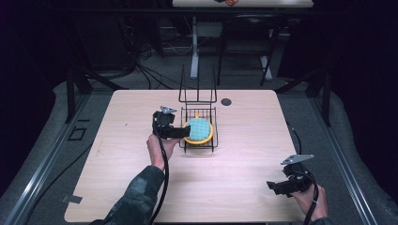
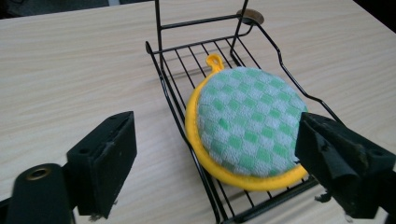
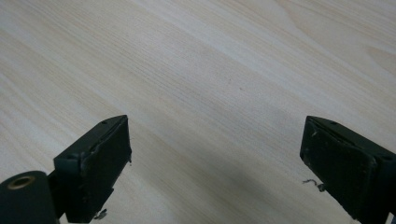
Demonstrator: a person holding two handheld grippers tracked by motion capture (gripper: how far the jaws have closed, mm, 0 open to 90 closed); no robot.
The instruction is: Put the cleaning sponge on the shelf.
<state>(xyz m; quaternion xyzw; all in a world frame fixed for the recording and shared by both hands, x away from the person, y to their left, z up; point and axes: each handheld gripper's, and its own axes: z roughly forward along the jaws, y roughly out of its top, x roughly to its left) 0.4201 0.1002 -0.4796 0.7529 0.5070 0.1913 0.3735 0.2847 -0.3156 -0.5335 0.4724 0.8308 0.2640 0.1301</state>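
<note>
A round pot holder (image 1: 198,130) (image 2: 247,126), green-and-white checked with a yellow rim and loop, lies in a black wire rack (image 1: 212,112) (image 2: 173,91) at the table's middle. My left gripper (image 1: 182,132) (image 2: 217,158) hangs just left of the rack, jaws wide apart, pads clear of the pot holder. My right gripper (image 1: 273,186) (image 3: 217,163) rests near the table's front right corner, open over bare wood.
The light wooden table (image 1: 141,117) has room on both sides of the rack. A small dark round disc (image 1: 226,101) (image 2: 251,17) lies behind the rack. Cables trail from both grippers toward the front edge.
</note>
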